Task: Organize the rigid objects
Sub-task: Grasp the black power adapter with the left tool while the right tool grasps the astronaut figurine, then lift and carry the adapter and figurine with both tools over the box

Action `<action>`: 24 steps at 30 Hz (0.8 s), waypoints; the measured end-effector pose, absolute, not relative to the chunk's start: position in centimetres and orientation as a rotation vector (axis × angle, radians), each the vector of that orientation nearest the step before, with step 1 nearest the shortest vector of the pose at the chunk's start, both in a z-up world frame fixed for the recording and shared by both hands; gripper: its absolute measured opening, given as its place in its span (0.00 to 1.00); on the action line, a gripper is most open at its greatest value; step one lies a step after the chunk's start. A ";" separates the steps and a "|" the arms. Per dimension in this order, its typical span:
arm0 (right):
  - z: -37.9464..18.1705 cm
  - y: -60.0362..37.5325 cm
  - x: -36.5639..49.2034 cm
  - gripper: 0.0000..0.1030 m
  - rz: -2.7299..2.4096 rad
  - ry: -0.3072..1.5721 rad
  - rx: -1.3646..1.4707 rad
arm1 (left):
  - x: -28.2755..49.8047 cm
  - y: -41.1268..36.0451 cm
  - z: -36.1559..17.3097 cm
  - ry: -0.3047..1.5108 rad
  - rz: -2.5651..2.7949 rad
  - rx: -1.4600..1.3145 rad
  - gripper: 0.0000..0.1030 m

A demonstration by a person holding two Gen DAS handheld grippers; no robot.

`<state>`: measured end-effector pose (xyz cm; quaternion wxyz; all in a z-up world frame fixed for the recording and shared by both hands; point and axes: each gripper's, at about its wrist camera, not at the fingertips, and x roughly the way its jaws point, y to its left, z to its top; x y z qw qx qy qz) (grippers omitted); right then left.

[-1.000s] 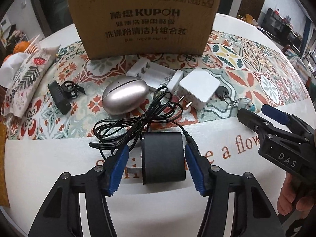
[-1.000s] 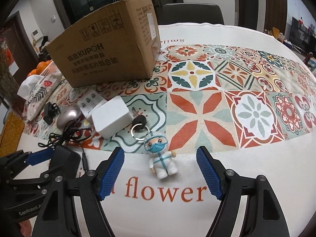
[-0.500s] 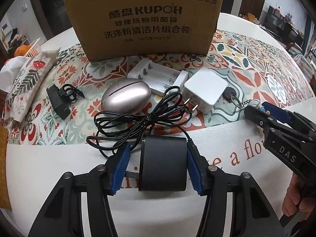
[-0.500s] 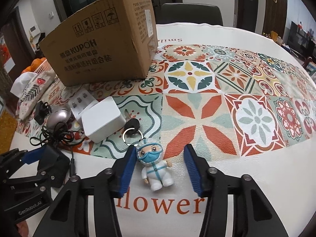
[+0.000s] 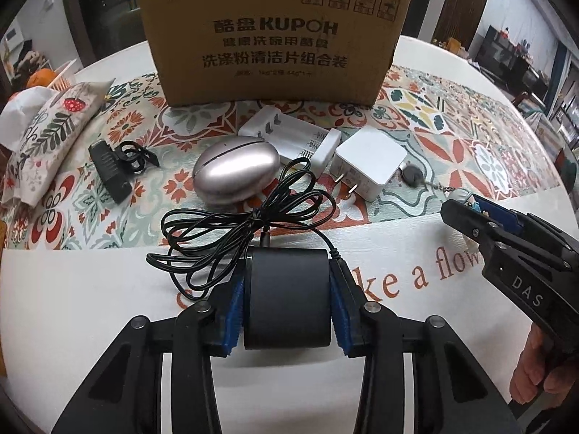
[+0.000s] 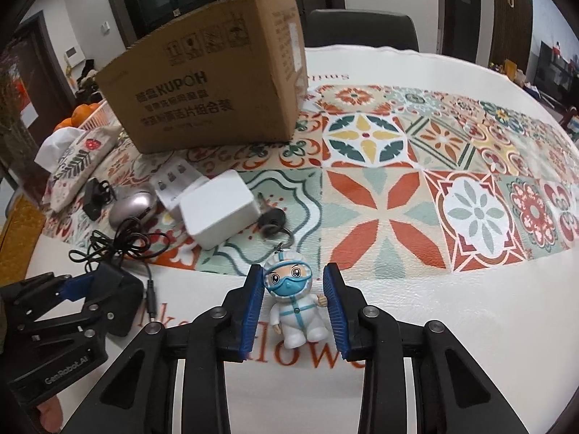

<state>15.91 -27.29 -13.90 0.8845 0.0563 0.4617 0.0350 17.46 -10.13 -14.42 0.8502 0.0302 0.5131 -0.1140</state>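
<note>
Broadly, a round table [image 6: 452,325] under a white cloth with a patterned tile band carries everything. At its far side stands a cardboard box [image 5: 275,36] printed KUPOH, upright on the tile band. A floral pouch [image 5: 47,126] lies at the left edge of the table.

Near the front edge, the left gripper [image 5: 287,303] has its blue pads pressed against both sides of a black power adapter [image 5: 287,296], which rests on the white cloth. The adapter's black cable [image 5: 239,228] lies coiled just beyond it, reaching onto the tile band. The right gripper [image 6: 293,303] brackets a small figurine keychain [image 6: 295,303] in a white suit and blue mask; its left pad touches the figure's head and the right pad meets its raised hand, so the fingers appear closed on it, though how firmly I cannot tell. The figurine lies on the white cloth, its chain running to a black key [image 6: 271,218] on the tiles.

Behind the cable sit a silver egg-shaped case [image 5: 235,173], a white battery charger [image 5: 289,137] and a white plug cube [image 5: 369,164], close together. A black clip [image 5: 115,166] lies apart to the left.
</note>
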 end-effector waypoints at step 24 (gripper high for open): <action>-6.9 -23.0 13.0 0.32 0.127 0.789 0.067 | 16.1 -6.9 -8.6 0.883 -0.250 -0.001 0.39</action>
